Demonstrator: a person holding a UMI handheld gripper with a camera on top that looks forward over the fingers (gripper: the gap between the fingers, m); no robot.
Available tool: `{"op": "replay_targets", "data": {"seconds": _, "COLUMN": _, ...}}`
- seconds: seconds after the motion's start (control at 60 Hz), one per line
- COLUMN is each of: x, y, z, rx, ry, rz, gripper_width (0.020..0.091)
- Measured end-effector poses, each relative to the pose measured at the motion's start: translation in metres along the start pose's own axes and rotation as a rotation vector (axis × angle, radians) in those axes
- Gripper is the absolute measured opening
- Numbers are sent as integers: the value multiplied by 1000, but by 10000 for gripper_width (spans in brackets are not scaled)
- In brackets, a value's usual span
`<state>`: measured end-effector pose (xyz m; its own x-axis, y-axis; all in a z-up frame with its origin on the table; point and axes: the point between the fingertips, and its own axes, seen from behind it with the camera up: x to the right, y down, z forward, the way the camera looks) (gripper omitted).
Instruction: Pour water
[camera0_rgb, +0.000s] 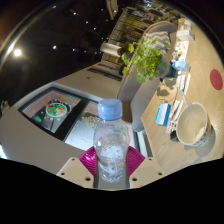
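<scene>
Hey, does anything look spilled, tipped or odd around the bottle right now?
Nothing stands out. The clear plastic water bottle with a blue cap stands upright between the gripper fingers, still capped. No spill shows around the white bowl.

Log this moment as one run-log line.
gripper: shut on water bottle | bottle: upright, capped | white bowl: ahead to the right | pour: not started

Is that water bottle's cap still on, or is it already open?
Closed: the bottle stands upright between the gripper fingers, which press on it, and its blue cap sits on top.
</scene>
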<state>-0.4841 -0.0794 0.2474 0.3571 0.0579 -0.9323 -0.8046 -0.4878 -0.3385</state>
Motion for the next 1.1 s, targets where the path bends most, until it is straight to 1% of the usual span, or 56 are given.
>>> {"op": "replay_targets", "data": {"seconds": 0.083, "x": 5, "y": -13, "z": -4, "rx": 18, "ry": -61, "rz": 229, "gripper_width": 345}}
{"op": "replay_targets", "data": {"seconds": 0.183, "x": 18, "y": -20, "z": -6, "rx": 38, "ry": -92, "rz": 466, "gripper_width": 345}}
{"op": "replay_targets", "data": {"seconds": 0.283, "x": 29, "y": -18, "z": -11, "rx": 30, "ry": -113, "rz": 655, "gripper_width": 346}}
{"op": "replay_targets", "data": {"seconds": 0.433, "x": 57, "y": -19, "z": 0, "rx": 41, "ry": -122, "rz": 855, "gripper_width": 346}}
{"op": "replay_targets", "data": {"seconds": 0.567, "x": 60, "y": -15, "z": -1, "rx": 21, "ry": -98, "rz": 846, "gripper_width": 346}}
{"op": "replay_targets", "data": {"seconds": 0.667, "x": 51, "y": -13, "z": 1, "rx": -10, "ry": -83, "rz": 745, "gripper_width": 346}}
{"op": "replay_targets", "data": {"seconds": 0.683, "x": 45, "y": -13, "z": -7, "rx": -18, "ry": -81, "rz": 719, "gripper_width": 344}}
{"op": "replay_targets", "data": {"seconds": 0.75, "x": 32, "y": -20, "z": -8, "rx": -35, "ry": -72, "rz": 575, "gripper_width": 348}}
{"op": "replay_targets", "data": {"seconds": 0.817, "x": 15, "y": -35, "z": -12, "rx": -36, "ry": -71, "rz": 403, "gripper_width": 348}}
{"op": "replay_targets", "data": {"seconds": 0.9, "x": -11, "y": -64, "z": -25, "rx": -10, "ry": -62, "rz": 145, "gripper_width": 349}}
{"op": "replay_targets", "data": {"seconds": 1.0, "x": -29, "y": -113, "z": -44, "rx": 55, "ry": -31, "rz": -197, "gripper_width": 349}}
{"op": "replay_targets", "data": {"seconds": 1.1, "x": -29, "y": -163, "z": -62, "rx": 117, "ry": 45, "rz": -487, "gripper_width": 349}}
